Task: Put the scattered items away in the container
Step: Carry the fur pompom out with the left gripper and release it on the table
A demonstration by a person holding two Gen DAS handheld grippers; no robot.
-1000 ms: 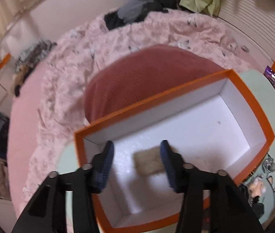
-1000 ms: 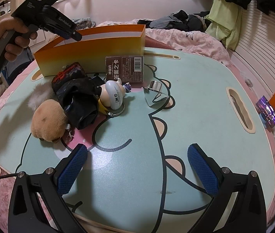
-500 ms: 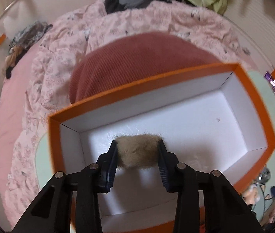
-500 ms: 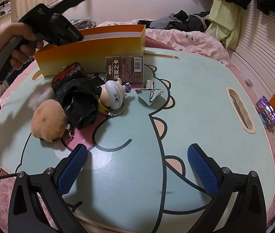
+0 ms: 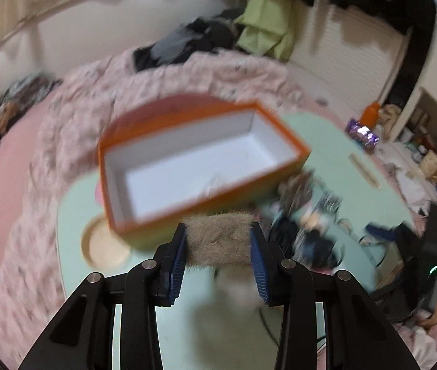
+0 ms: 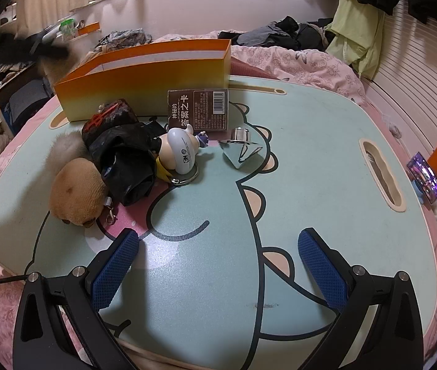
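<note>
The left wrist view showed a tan furry piece point(image 5: 218, 239) clamped between the blue pads of the left gripper point(image 5: 218, 246), whose jaws had just been closing on it; it hung in front of the orange box point(image 5: 200, 166), near its front wall and over the mint-green table point(image 5: 335, 141), not inside. To finish well, I judged, it should be carried over the white floor of the box and let go low. The right gripper point(image 6: 218, 273) hovered with jaws wide apart and empty above the table, the plush toy point(image 6: 75, 195), black bag point(image 6: 126, 166), figurine point(image 6: 181, 152) and card point(image 6: 198, 109) waiting beside the box.
</note>
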